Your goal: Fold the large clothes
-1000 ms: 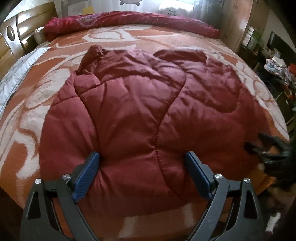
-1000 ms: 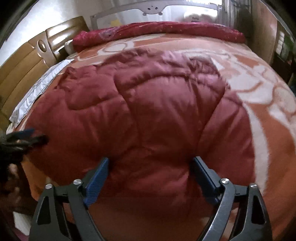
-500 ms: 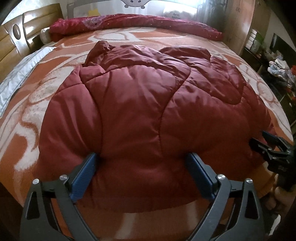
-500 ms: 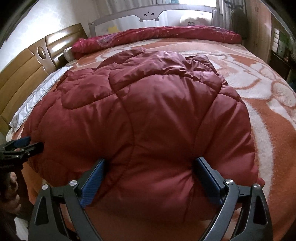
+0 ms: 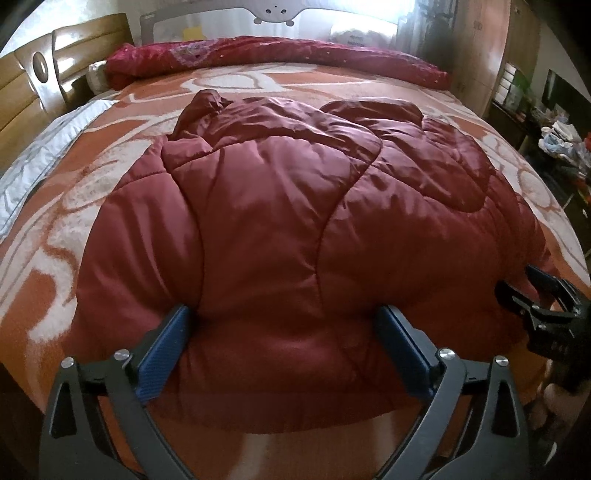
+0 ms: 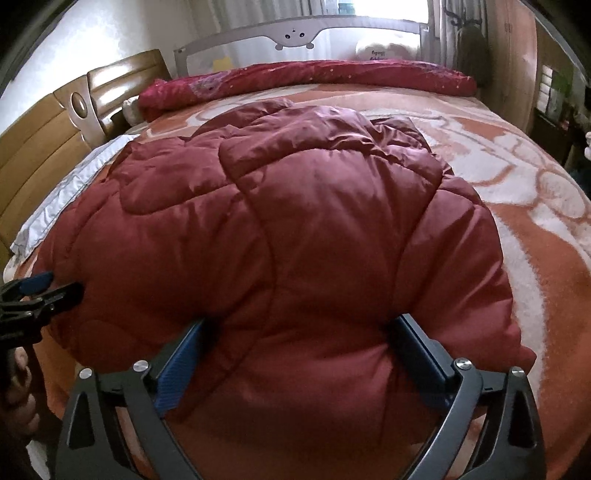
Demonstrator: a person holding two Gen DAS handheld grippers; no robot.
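A dark red quilted padded jacket (image 5: pixel 295 206) lies spread on the bed; it also fills the right wrist view (image 6: pixel 295 229). My left gripper (image 5: pixel 284 332) stands wide around the jacket's near hem, its blue fingers (image 5: pixel 166 350) pressed against the bulging fabric on both sides. My right gripper (image 6: pixel 303 343) stands the same way around the hem further right, blue fingers (image 6: pixel 421 350) against the padding. The right gripper also shows at the right edge of the left wrist view (image 5: pixel 532 295), and the left gripper shows at the left edge of the right wrist view (image 6: pixel 40 291).
The bed has an orange and white patterned blanket (image 5: pixel 55 229). A rolled red quilt (image 5: pixel 295 55) lies along the far edge under a grey bed rail (image 6: pixel 295 33). A wooden headboard (image 6: pixel 55 122) is on the left. Cluttered furniture (image 5: pixel 561 133) stands on the right.
Both grippers have pulled back and risen a little with the hem between their fingers; the jacket has bunched up toward the near edge and looks shorter.
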